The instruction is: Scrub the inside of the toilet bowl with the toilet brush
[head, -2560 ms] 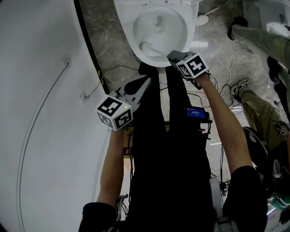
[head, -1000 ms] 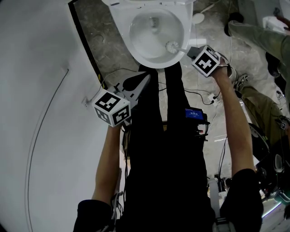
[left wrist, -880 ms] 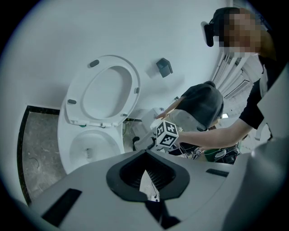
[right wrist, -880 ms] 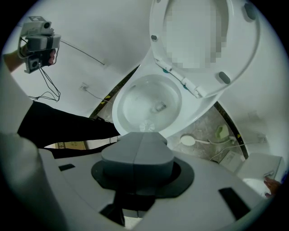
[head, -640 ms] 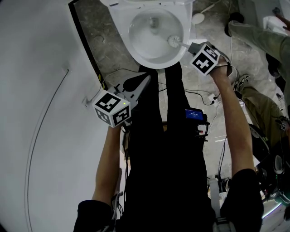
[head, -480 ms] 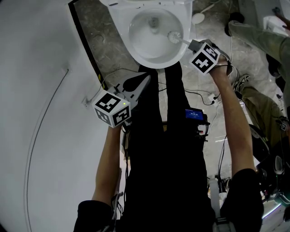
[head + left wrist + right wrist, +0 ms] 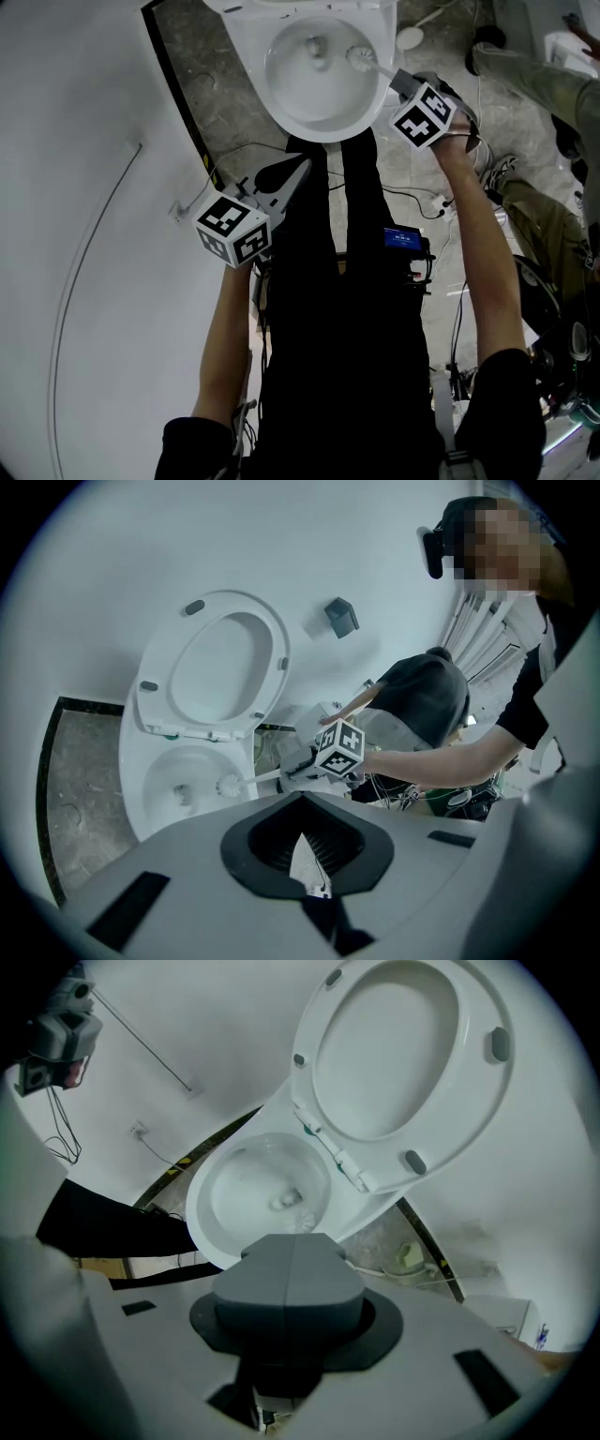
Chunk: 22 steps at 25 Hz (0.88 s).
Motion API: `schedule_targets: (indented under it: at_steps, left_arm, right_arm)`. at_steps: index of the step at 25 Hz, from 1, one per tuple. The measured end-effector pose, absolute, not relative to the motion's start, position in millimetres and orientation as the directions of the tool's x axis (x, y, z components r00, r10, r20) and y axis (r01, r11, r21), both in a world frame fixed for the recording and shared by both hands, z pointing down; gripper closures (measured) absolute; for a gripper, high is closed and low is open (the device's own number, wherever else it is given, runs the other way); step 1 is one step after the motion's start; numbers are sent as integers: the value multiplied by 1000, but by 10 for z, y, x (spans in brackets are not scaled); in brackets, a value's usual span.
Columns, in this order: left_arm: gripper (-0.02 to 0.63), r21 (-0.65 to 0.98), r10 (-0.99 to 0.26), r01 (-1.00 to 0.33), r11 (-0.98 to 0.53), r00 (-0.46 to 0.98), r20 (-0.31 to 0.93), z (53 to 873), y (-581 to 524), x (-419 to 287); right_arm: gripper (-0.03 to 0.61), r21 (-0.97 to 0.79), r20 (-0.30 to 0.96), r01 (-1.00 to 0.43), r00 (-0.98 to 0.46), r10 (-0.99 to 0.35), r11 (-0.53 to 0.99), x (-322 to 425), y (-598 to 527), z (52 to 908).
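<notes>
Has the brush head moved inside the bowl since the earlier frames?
Yes. The brush head has swept from the near-left wall of the bowl round to its right wall, now about level with the drain.

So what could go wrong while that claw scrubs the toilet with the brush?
The brush head sits high by the bowl rim, so a quick stroke might flick water out onto the person's legs. Cables lie near the bowl's base, where splashes or a foot could catch them. The right claw pinches only the thin handle, which may twist or slip under hard scrubbing.
</notes>
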State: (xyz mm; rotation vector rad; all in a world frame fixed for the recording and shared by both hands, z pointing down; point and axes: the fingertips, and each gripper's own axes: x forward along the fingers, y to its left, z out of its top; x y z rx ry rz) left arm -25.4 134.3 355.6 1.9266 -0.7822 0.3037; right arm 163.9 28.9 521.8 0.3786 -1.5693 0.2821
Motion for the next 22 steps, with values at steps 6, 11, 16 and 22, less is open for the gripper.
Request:
schedule_targets:
  at_steps: [6,11,16,22]
  left_arm:
    - [604,709,-394,-642,-292,756,523,3581,1385,-267]
    - [604,711,-398,-645,-280,752,526,3606,1423,-280]
    - [604,713,-401,-647,-272,749,527,3633,1451,-299]
    - [604,721,-410,-647,-249,745,527,3663,1492,-317]
  right_arm:
    - [419,122,990,-392,-20,-141,912,1590,182,5226]
    - [419,151,984,-396,-30,-177,906,1550,119,5252]
    - [419,189,973,-391,-46,-224,901,1452,2,5253]
    - [417,212,964,-391,-68,-258,896,1310,-101,5262]
